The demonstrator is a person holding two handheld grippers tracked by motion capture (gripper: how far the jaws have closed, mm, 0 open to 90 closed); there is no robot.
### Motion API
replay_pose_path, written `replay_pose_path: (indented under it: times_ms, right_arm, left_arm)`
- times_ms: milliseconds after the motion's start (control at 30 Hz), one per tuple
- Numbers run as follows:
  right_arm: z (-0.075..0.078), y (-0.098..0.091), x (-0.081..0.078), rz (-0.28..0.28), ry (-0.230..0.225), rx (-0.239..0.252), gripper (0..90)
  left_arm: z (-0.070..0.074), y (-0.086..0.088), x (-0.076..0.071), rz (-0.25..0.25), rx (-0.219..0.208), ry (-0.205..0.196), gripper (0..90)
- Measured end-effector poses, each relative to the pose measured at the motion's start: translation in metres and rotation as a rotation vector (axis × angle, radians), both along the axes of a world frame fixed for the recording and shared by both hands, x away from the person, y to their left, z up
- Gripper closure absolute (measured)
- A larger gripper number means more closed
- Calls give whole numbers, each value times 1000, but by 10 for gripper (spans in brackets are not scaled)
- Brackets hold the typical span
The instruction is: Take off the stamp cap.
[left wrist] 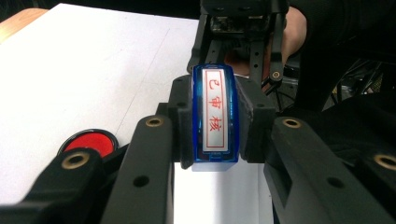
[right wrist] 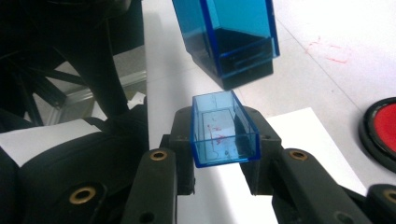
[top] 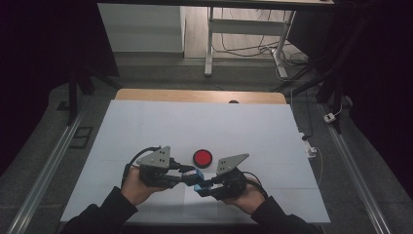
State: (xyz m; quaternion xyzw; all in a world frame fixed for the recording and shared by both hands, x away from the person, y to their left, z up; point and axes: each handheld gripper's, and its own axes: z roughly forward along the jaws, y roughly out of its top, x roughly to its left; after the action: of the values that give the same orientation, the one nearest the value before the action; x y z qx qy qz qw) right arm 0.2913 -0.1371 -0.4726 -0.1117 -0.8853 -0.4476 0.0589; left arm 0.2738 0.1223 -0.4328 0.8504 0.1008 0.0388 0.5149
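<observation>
Holding a blue stamp [left wrist: 215,114] in the left gripper [left wrist: 212,135], the person has its label face turned up toward that gripper's camera, the jaws pressed against its two long sides. The right gripper [right wrist: 224,142] pinches a small clear blue cap [right wrist: 224,128] the same way, open side up, just below and in front of the stamp body [right wrist: 229,39]. The two parts sit apart with a short gap between them, so this reads as the cap being pulled off, or about to go back on; which of the two I cannot tell.

In the high view both grippers meet low over the white worktop [top: 160,126], near the middle of its near edge, the stamp [top: 197,178] between them. A round red ink pad [top: 202,157] lies just beyond them toward the centre, probably placed there for inking or pressing. A white sheet [right wrist: 303,130] lies beneath the grippers.

The left gripper view gives the red characters on the label and the ink pad [left wrist: 91,143] beside its jaw, but hides the cap behind the stamp. The right gripper view shows the hollow cap with faint red smears inside, and a faint red mark [right wrist: 329,49] on the worktop. The high view alone gives the layout, with a wooden strip [top: 199,95] along the far edge
</observation>
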Motion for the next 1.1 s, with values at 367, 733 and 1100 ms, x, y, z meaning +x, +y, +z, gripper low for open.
replay_pose_path:
  times_ms: [367, 733, 1100]
  right_arm:
    - [5, -7, -5, -54, -34, -34, 681]
    - [11, -26, -8, -157, -78, -61, 681]
    - [16, -41, -17, -184, -128, -70, 681]
  left_arm:
    - [-2, 3, 3, 52, 20, 39, 706]
    - [-3, 5, 5, 83, 21, 60, 705]
    - [-3, 8, 7, 111, 13, 82, 704]
